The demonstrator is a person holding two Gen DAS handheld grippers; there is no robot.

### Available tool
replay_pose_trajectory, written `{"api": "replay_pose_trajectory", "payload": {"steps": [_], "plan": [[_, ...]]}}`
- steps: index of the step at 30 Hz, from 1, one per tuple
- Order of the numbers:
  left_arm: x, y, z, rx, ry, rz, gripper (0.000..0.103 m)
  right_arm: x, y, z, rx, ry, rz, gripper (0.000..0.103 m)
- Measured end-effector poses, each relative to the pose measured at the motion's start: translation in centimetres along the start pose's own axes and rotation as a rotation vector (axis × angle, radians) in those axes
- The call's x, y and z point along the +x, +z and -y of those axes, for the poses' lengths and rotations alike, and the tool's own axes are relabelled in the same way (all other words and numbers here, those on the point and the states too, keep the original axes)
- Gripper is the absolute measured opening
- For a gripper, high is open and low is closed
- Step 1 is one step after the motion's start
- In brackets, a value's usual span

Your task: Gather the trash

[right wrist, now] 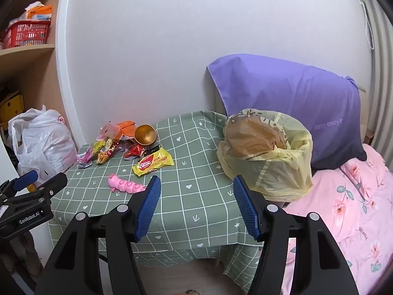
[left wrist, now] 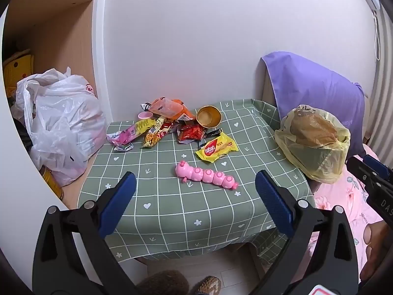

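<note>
Green checked tablecloth (left wrist: 172,209), wrappers (left wrist: 172,127) well beyond left tool (left wrist: 195,184), empty

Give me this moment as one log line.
left claw: open, empty | right claw: open, empty | wrappers: on table | bin bag: waiting

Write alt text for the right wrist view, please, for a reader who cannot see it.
Open right tongs hover empty over a green checked tablecloth. Snack wrappers, a gold cup on its side and a pink toy lie at left. A yellow-lined bin stands at right, beside a bed.
</note>
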State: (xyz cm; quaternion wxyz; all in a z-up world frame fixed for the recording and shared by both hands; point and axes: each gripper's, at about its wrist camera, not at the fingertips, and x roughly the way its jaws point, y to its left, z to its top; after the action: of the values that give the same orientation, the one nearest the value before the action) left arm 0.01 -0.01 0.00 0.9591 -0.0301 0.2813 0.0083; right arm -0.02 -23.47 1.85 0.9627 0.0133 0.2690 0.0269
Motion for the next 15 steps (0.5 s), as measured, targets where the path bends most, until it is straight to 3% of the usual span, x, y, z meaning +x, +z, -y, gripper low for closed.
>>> {"api": "replay_pose_trajectory", "payload": {"steps": [15], "plan": [[-1.1, 0.2, 0.7, 0.019, 0.016, 0.028, 0.093, -1.0, -0.1, 0.3, -0.01, 0.008, 0.0, 0.058]]}}
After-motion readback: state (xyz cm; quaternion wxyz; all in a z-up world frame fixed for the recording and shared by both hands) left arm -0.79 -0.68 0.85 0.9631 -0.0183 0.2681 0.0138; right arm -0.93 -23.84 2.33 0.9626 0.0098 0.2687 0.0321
